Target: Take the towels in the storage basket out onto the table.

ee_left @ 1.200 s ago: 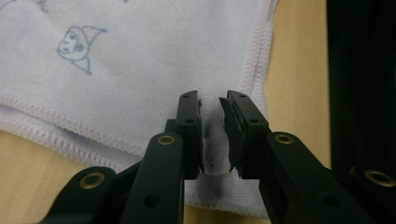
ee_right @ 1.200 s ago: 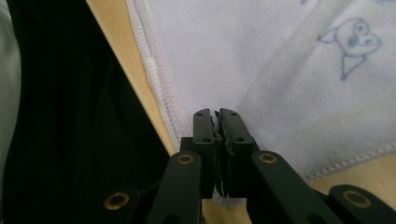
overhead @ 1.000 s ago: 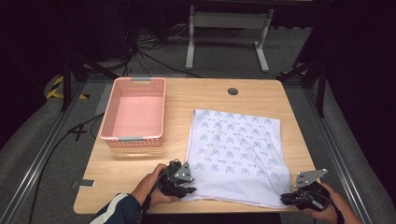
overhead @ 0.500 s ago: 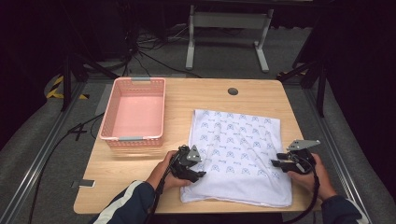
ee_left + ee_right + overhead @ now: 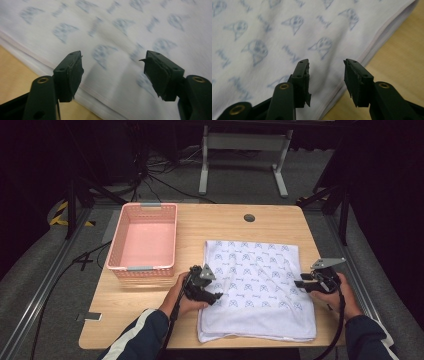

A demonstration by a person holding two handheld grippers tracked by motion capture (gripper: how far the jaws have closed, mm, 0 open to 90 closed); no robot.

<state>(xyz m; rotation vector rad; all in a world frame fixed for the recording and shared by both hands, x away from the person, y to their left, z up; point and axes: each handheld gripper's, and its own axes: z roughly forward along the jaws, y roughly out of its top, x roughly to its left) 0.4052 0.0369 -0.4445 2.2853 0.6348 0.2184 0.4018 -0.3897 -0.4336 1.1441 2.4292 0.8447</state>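
Folded cloth (image 5: 257,287) lies flat at near-right of tabletop (image 5: 220,222). L gripper (image 5: 212,296) at its left edge, jaws apart, just opened wider, nothing between. R gripper (image 5: 300,284) at right edge, jaws apart, nothing gripped. Pink basket (image 5: 145,237) far left, apart from cloth.

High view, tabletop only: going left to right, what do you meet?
Pink basket → left gripper at the cloth's left edge → folded white patterned cloth → right gripper at its right edge.
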